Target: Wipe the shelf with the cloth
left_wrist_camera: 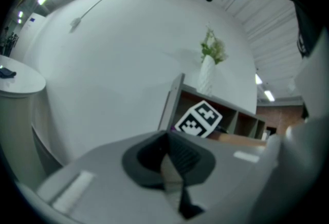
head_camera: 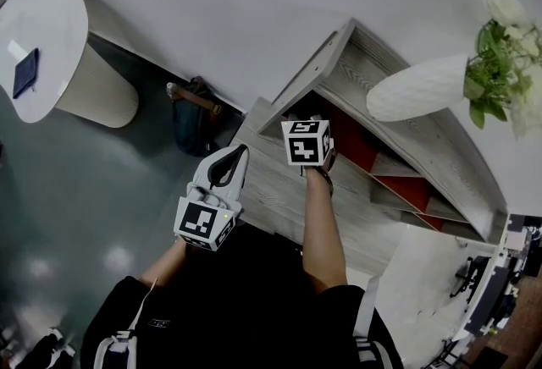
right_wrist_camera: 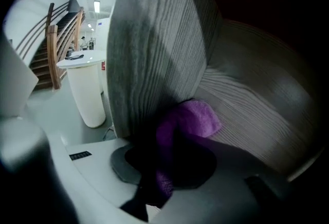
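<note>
Head view: at frame centre, right gripper reaching into the dark end compartment of the shelf; lower left of it, left gripper outside, beside the shelf's end panel; white vase on the shelf top at upper right. Left gripper view: jaws together, nothing between them, idle. Right gripper view: jaws clamped on the purple cloth, bunched end forward at frame centre, touching the grey wood-grain corner between upright panel and board. Judged step: wiping inside that compartment, probably early on. Next, by judgement: press the cloth flat, sweep along the board away from the corner, hold the clamp firm.
</note>
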{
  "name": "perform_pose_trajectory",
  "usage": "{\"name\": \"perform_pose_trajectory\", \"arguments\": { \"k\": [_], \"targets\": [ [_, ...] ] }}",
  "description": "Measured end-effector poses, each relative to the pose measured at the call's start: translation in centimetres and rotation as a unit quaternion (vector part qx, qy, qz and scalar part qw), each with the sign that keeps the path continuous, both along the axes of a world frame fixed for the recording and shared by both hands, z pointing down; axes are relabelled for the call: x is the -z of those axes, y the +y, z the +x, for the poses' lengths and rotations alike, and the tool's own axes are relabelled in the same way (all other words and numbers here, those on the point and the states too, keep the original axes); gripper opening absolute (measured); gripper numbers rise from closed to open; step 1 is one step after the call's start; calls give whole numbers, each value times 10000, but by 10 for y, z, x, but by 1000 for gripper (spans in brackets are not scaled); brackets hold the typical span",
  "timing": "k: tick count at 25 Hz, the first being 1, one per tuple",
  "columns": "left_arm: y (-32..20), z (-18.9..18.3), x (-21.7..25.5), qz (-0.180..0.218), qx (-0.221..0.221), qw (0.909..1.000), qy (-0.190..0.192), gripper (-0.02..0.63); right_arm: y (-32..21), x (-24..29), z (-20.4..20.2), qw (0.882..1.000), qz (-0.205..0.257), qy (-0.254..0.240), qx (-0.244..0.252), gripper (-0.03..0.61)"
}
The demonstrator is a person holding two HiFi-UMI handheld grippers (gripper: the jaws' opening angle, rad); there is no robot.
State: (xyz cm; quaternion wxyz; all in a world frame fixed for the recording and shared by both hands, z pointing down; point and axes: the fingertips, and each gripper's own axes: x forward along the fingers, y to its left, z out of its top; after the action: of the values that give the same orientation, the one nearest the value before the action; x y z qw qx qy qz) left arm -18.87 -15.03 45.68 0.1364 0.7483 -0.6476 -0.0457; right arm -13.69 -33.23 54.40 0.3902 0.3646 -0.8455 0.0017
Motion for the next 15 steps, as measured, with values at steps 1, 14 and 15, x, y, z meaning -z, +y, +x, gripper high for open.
{"name": "perform_pose_trajectory", "arguments": {
  "k": [1, 14, 15],
  "targets": [
    [0, 1, 1, 10, -8, 10000, -11, 5, 3, 0, -1, 10000, 10, 7, 27, 74],
    [-2, 12, 6, 71, -115, 9999, -37, 5, 36, -1, -3, 9997, -64, -33, 238, 74],
    [-2, 13, 7, 75, -125, 9999, -45, 5, 38, -1, -2, 9997, -88, -57, 222, 74]
  ]
}}
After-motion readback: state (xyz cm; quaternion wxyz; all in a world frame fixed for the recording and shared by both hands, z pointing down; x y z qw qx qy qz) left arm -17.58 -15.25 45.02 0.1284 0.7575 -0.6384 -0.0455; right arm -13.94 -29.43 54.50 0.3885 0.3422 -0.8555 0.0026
